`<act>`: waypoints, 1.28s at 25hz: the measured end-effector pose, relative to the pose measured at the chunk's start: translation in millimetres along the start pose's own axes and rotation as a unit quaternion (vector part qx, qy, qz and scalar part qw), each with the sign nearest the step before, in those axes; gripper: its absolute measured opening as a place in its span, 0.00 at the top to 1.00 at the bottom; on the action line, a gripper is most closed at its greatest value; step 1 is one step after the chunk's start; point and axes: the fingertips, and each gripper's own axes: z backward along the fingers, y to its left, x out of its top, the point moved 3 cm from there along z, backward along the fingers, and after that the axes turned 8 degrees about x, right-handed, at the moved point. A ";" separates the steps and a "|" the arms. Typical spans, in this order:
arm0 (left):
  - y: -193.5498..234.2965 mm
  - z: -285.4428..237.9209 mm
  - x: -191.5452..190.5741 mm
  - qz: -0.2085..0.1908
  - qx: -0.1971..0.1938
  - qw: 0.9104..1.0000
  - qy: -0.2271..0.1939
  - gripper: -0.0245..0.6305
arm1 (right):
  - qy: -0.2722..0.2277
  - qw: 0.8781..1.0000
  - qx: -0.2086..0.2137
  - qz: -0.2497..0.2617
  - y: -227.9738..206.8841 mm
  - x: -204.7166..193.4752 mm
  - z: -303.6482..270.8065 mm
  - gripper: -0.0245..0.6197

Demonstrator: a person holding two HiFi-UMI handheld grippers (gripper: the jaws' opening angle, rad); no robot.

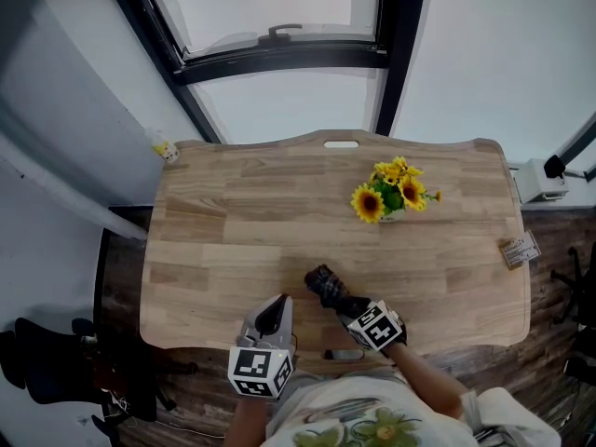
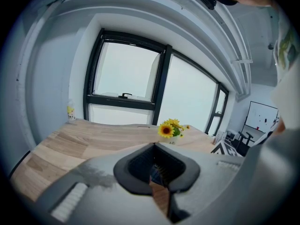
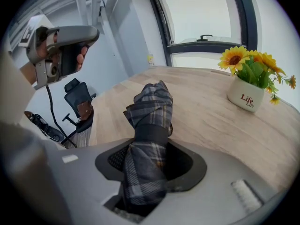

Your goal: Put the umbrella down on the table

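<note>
A folded umbrella in dark plaid fabric, bound by a black strap, sticks out of my right gripper over the near part of the wooden table. In the right gripper view the umbrella runs up through the jaws of the right gripper, which are shut on it. Whether its far end touches the table I cannot tell. My left gripper hovers at the table's front edge, just left of the umbrella. In its own view the left gripper has its tips together and holds nothing.
A white pot of sunflowers stands right of the table's middle. A small yellow bottle is at the back left corner, a card at the right edge. A black office chair stands left of the table.
</note>
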 end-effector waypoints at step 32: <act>-2.5 -4.3 -3.0 -0.001 -0.012 1.000 0.005 0.96 | 0.027 1.000 -0.003 0.007 -11.9 -19.5 -33.2 0.62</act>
